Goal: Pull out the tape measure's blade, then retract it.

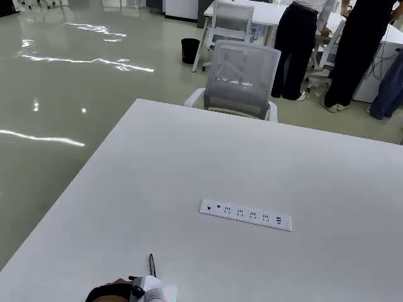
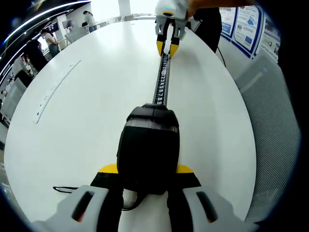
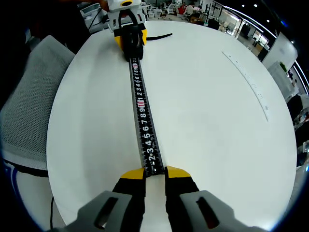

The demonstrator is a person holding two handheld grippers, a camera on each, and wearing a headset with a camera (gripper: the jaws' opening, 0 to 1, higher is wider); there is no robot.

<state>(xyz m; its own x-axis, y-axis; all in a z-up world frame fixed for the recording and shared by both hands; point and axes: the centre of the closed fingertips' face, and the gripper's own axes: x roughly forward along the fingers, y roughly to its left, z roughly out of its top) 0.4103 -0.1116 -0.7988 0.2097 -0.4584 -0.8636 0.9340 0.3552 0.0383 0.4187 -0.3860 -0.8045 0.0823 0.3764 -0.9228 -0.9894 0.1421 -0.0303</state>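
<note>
My left gripper (image 2: 147,170) is shut on the black tape measure case (image 2: 148,145), which rests on the white table (image 2: 96,96). The blade (image 2: 161,82), marked with numbers, runs flat along the table to my right gripper (image 2: 167,47). In the right gripper view, the right gripper (image 3: 154,173) is shut on the blade's tip, and the blade (image 3: 142,113) stretches away to the case (image 3: 130,38) in the left gripper (image 3: 128,30). The case's black wrist strap (image 1: 152,264) lies on the table near the head view's bottom edge.
A white power strip (image 1: 245,214) lies mid-table, also seen as the strip (image 2: 55,87) and the strip (image 3: 246,77). A grey mesh chair (image 1: 242,78) stands at the far table edge. People (image 1: 296,44) stand by another desk beyond. A grey chair (image 3: 29,92) is beside the table.
</note>
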